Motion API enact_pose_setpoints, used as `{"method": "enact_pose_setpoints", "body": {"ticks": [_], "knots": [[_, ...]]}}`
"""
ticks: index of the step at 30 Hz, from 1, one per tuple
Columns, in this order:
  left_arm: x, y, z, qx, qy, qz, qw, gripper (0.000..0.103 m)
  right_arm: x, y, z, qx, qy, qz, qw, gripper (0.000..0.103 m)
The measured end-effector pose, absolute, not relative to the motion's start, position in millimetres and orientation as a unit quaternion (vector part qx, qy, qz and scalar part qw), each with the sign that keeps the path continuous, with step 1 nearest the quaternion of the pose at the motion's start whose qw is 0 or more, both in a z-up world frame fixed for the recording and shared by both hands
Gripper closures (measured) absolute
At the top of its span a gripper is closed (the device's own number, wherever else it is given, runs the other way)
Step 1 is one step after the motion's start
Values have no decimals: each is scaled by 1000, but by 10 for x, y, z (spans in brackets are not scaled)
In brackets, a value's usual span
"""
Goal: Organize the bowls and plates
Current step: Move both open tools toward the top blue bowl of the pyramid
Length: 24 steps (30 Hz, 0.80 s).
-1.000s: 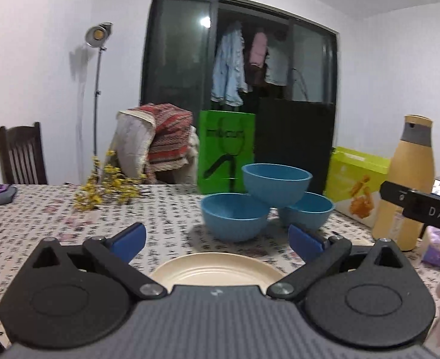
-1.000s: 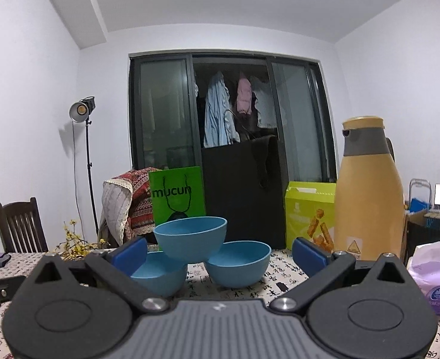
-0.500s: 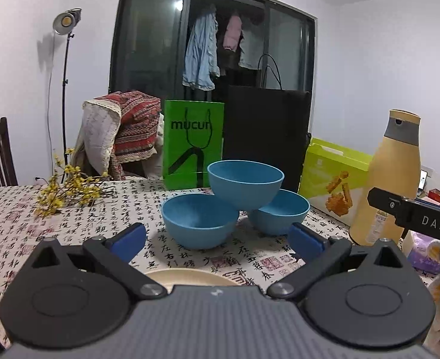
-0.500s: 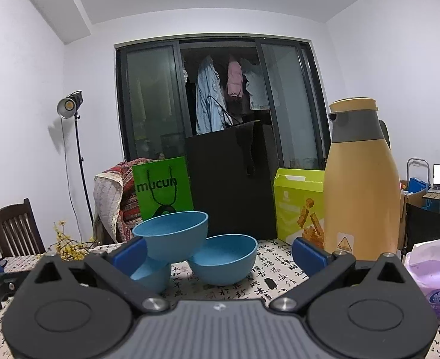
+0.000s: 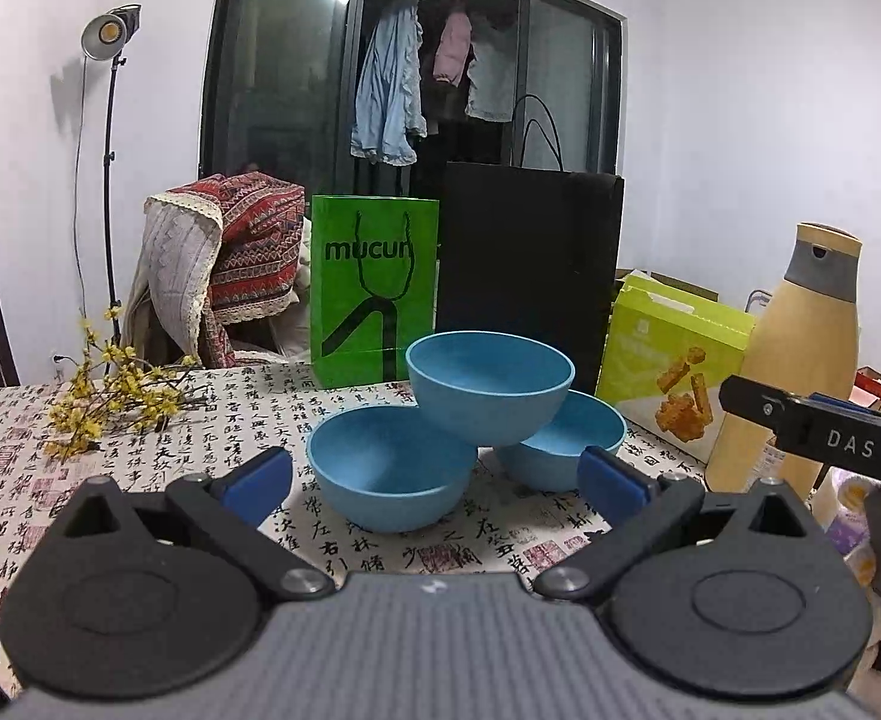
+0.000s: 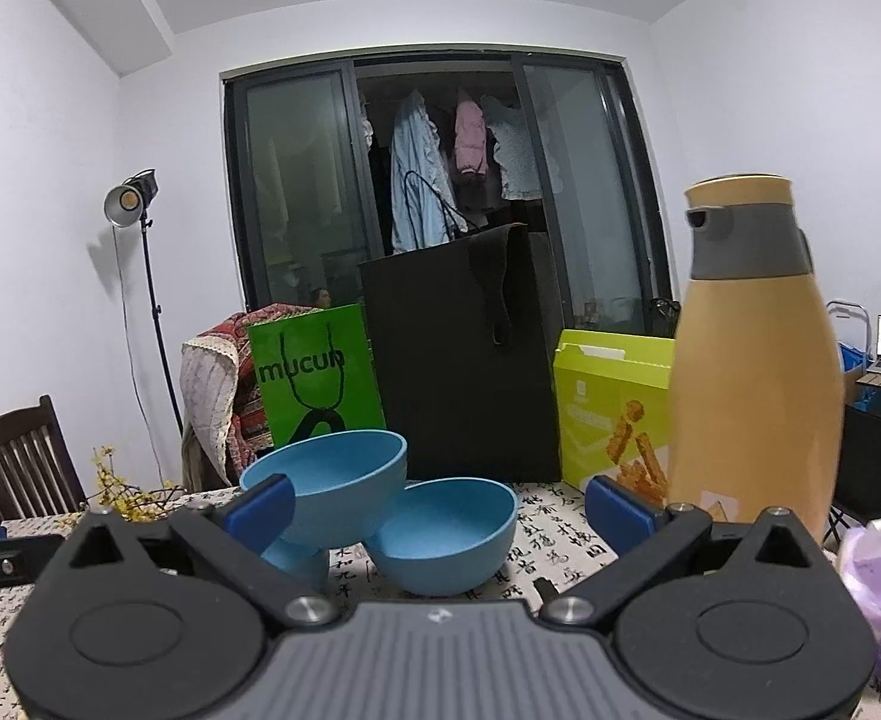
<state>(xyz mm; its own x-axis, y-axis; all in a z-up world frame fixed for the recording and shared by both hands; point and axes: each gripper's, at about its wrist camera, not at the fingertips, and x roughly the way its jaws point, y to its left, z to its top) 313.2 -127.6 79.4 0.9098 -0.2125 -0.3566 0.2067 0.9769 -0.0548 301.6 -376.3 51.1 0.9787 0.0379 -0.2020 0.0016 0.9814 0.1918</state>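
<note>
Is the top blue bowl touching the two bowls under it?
Touching. In the left wrist view the top bowl rests on the rims of the near bowl and far bowl.

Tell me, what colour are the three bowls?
Blue bowls, clearest in the left wrist view.

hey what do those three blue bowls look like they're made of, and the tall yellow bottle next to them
Blue bowls: probably matte plastic or a plant-fibre composite. Their colour is even and dull, the walls are thick, and there is no glaze shine. Ceramic looks unlikely but can't be excluded.

Yellow bottle: likely a coated metal or plastic flask with a satin finish. Its body shows a soft sheen, and the grey collar looks like plastic.
</note>
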Motion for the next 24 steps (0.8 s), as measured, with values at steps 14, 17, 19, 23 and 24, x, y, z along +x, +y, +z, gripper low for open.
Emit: {"method": "enact_pose_setpoints", "body": {"ticks": [14,17,19,23,24], "knots": [[3446,-1299,1020,-31,183,-110,976,0,3392,-3815,810,122,106,21,987,0],[3509,-1304,1068,-34,183,-108,977,0,3459,-3818,853,124,108,22,986,0],[3551,-1308,1103,-36,182,-107,977,0,3503,-3824,887,127,109,24,986,0],[3614,-1322,1158,-40,180,-105,977,0,3607,-3838,938,134,116,24,984,0],[3638,-1319,1163,-41,180,-104,977,0,3642,-3839,951,134,120,21,983,0]]}}
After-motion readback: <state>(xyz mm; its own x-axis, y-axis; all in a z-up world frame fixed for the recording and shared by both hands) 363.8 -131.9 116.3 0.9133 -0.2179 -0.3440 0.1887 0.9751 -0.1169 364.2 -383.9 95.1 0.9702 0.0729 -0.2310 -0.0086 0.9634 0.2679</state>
